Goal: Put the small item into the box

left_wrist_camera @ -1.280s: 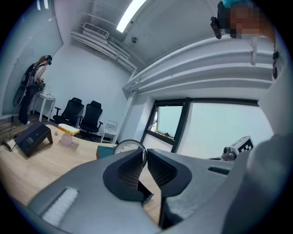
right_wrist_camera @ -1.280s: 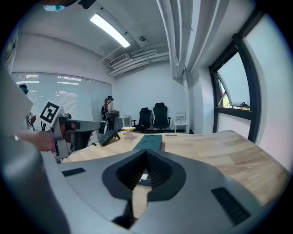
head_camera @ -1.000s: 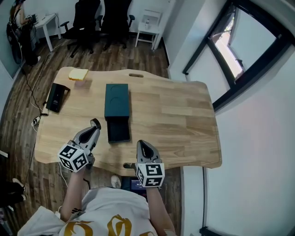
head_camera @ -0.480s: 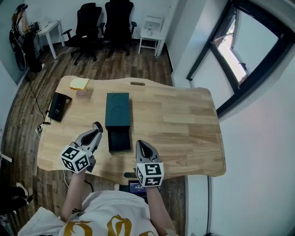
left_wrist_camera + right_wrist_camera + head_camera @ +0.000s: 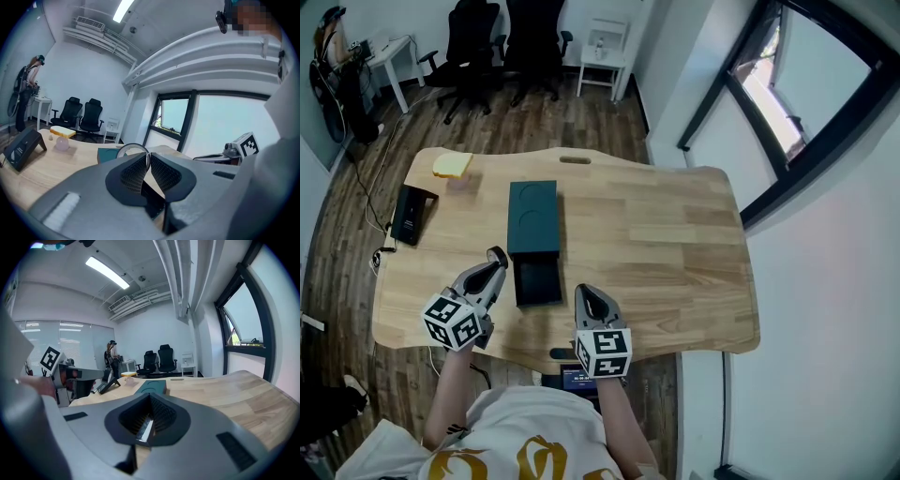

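Office chairs (image 5: pixel 502 37) stand on a dark wooden floor behind the light wooden table (image 5: pixel 675 244). On the table lies the long dark green box (image 5: pixel 532 217), and its drawer (image 5: pixel 537 279) is pulled out toward the person and stands open.

Very little has changed in the last second. The head view has swung a bit, so the table sits differently in the picture, but both tools stay at the near edge in almost the same places. The left tool (image 5: pixel 495 253) is still just beside the left side of the open drawer, not over it. Its jaws are nearly together, and a thin ring (image 5: pixel 132 144) stands upright at their tips, so I judge that they pinch it. This ring is most likely the small item of the task. The right tool (image 5: pixel 584 292) waits near the table edge, to the right of the drawer, with its jaws pressed together and nothing between them.

So the ring is lifted but not yet in the box. What remains, I think, is a short move to the right over the drawer, and then the release.
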Motion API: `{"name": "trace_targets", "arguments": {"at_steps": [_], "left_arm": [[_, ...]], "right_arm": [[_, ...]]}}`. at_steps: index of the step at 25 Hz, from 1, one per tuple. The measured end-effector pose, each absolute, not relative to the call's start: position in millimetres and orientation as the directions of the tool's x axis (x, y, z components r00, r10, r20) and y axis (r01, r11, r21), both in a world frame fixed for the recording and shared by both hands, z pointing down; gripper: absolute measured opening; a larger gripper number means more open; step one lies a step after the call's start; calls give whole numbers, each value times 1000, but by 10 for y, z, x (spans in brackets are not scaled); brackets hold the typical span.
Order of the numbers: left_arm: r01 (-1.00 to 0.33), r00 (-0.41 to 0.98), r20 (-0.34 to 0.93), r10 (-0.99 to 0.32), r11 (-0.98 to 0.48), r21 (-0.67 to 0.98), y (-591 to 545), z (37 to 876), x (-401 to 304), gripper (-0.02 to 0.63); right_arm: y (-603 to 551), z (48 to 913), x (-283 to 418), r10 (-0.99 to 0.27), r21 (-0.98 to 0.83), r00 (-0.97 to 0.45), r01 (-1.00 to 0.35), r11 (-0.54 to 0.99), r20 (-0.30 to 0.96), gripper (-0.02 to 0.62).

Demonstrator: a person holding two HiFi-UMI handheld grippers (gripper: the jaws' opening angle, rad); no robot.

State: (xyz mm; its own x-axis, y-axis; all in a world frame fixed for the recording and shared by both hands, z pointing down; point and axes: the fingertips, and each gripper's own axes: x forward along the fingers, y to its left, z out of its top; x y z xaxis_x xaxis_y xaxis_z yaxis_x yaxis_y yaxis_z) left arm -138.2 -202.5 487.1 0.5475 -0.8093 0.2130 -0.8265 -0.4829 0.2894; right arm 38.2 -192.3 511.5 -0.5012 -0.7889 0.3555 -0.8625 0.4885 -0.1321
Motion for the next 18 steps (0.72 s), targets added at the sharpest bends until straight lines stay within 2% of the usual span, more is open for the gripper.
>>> {"name": "trace_targets", "arguments": {"at_steps": [18], "left_arm": [[-812, 583, 331, -742, -524, 255, -2229, 5310, -1144, 32]], "right_arm": [[-2081, 5408, 543, -777, -156, -472, -879, 450, 417, 5]]}}
